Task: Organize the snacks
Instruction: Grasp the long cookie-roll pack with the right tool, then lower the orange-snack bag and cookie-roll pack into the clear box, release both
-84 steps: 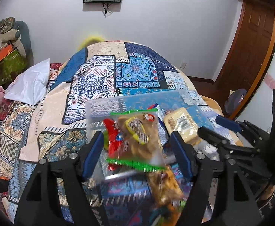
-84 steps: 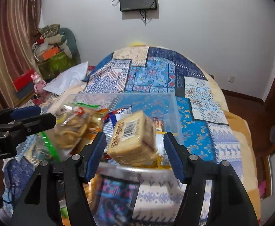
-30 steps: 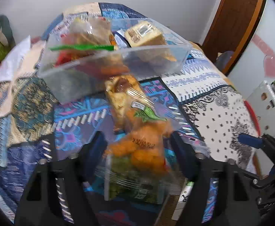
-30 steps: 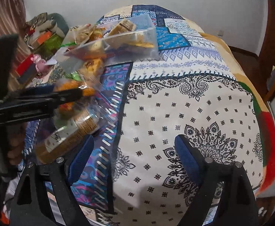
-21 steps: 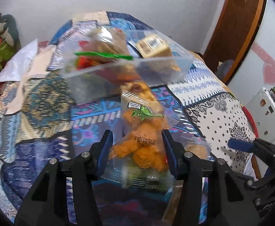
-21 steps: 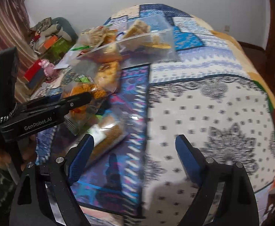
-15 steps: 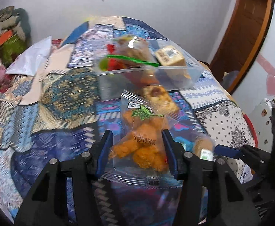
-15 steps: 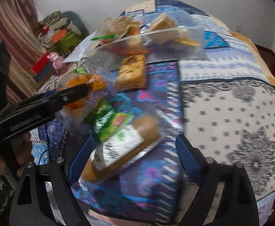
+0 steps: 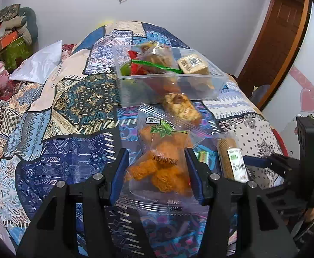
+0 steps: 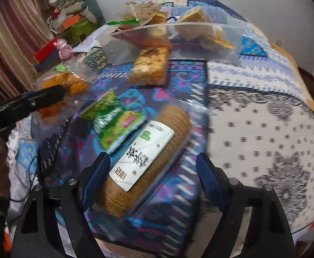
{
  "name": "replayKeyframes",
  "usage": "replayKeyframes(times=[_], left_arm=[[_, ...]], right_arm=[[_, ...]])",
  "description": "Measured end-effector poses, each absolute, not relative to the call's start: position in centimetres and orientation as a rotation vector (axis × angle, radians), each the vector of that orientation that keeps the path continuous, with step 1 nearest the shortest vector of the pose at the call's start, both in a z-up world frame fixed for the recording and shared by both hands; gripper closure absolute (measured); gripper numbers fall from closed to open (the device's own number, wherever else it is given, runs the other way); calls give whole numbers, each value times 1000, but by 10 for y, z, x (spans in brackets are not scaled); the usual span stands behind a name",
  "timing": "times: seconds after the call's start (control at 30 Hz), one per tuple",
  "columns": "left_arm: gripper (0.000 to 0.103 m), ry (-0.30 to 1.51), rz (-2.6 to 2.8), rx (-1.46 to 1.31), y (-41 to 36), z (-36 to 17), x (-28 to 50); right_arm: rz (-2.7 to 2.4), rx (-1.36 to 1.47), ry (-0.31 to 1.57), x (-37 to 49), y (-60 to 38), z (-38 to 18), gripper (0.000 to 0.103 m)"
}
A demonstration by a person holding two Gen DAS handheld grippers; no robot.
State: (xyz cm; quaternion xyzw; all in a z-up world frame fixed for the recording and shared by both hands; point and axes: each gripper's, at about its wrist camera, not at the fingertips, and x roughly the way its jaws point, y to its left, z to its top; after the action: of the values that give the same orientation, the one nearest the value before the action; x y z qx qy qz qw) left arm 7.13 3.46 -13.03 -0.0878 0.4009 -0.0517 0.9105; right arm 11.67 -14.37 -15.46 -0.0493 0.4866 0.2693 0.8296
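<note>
Though rt view blurs, jaws closing round biscuit roll (image 10: pixel 144 161), lt jaws grip orange snack bag (image 9: pixel 160 165).

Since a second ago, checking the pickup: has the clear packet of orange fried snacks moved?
Yes. The clear packet of orange fried snacks, shut in the left gripper, has lifted off the patterned bedspread and sits further from the clear plastic tub.

1. Left gripper (image 9: pixel 154 172): black angular frame, blue finger pads, silver screw heads.
2. Right gripper (image 10: pixel 152 178): same black frame, blue pads, silver screws.
3. White lettering on the left gripper's side; green indicator light on the right's body.
</note>
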Motion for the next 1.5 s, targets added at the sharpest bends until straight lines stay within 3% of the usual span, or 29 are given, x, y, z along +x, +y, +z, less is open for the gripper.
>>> replayKeyframes(times=[0.17,0.33,0.57,0.93,1.5], left_arm=[[50,819,-116,-175,28,-127,73],[50,821,-112,-174,25,-126,78],[50,813,-110,-173,23,-121,83],[50,733,-125,-177,11,-88,119],[50,661,-124,-204,-2,-56,214]], right_arm=[[532,-105,1031,124,-165,-151,45],[507,-71,1020,137,-162,-151,49],[456,-64,972,140,-154,-159,67],[463,-36,885,150,-174,-121,68],[452,-33,695,237,-168,-59,68]])
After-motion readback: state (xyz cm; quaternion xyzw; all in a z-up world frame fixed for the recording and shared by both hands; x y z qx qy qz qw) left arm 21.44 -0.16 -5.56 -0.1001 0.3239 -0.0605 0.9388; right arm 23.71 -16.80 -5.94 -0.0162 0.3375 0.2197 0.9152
